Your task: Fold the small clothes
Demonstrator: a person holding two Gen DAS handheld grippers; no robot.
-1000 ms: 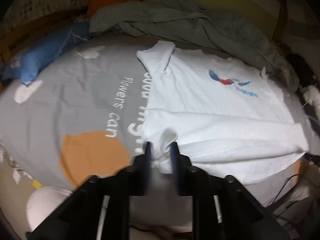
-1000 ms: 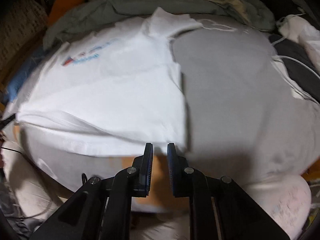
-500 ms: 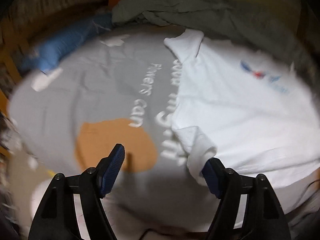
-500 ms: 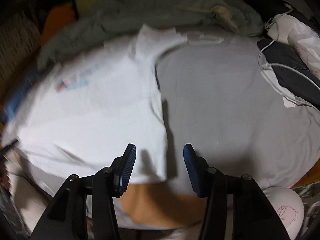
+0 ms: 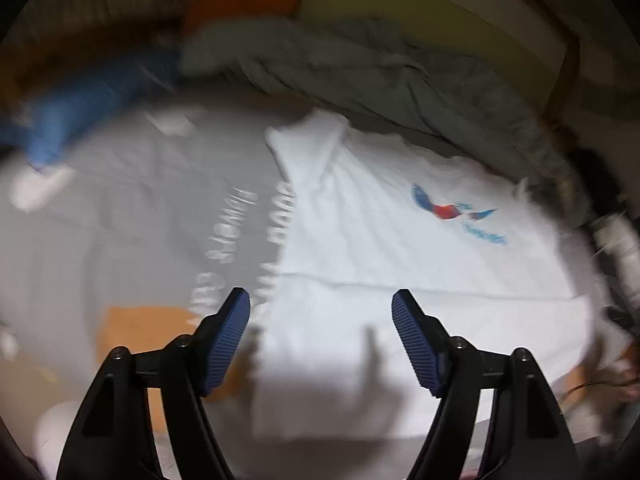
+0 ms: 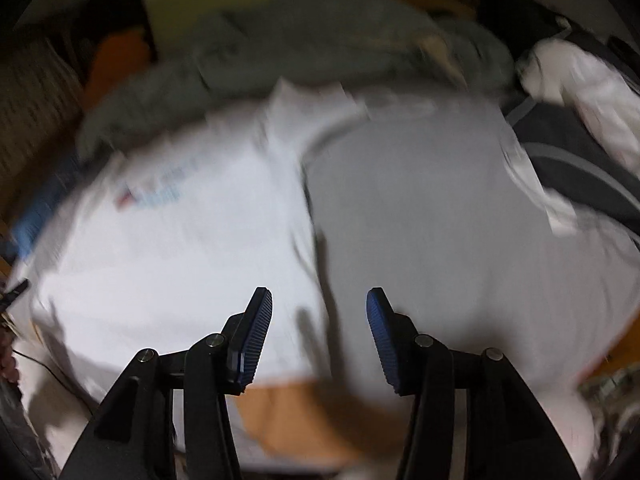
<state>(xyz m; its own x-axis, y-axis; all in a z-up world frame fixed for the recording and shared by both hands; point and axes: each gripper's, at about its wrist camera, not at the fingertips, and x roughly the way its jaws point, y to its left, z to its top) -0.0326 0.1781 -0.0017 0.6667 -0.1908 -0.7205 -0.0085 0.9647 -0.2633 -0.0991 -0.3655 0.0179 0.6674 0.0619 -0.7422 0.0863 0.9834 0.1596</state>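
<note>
We've let go of the hem: left gripper point(image 5: 320, 344) now spread wide, empty, above the white T-shirt's point(image 5: 400, 248) left edge | shirt flat on the grey bedsheet point(image 6: 420, 220), bottom folded up | right gripper point(image 6: 319, 336) open, empty, at shirt's right edge | sides next, we reckon.

The left gripper point(image 5: 321, 312) stood wide open, its two blue ribbed pads point(image 5: 229, 342) splayed far apart on black arms that rose from the bottom of its own view, and nothing lay between them. The right gripper point(image 6: 319, 312) was likewise parted, though a little less widely, with its blue pads point(image 6: 256, 336) angled outward and nothing held between them. Both views were blurred.
</note>
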